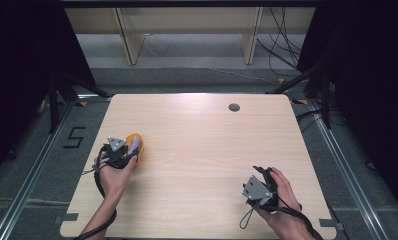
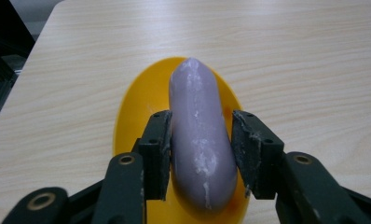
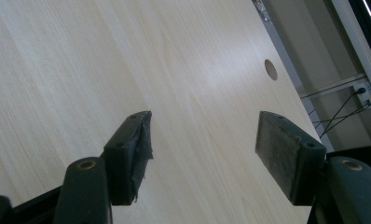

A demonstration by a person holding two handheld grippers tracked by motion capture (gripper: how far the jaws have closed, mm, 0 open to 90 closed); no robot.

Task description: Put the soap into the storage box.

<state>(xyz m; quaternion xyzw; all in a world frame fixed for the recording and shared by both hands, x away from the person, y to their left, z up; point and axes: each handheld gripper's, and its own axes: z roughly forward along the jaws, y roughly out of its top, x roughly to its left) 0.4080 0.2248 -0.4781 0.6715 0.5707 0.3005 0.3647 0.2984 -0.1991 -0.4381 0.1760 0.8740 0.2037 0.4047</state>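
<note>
i see my left gripper (image 2: pixel 200 149) straddling the purple sausage (image 2: pixel 200 140) on the yellow dish (image 2: pixel 137 107), whether clamped i cannot tell; at four o'clock, my right gripper (image 3: pixel 202 154) sits released over the table (image 1: pixel 197 135).

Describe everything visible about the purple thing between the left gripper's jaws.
The purple object is a smooth, rounded, sausage-shaped piece, pale lavender with whitish scuffs and streaks along its top; it looks like rubber or plastic. It lies lengthwise over a yellow oval dish on the wooden table, near the table's left edge. The left gripper straddles its middle: the left jaw pad touches its side, while a thin gap seems to remain at the right pad, so the grip does not look fully closed. Whether it rests on the dish cannot be told.
</note>
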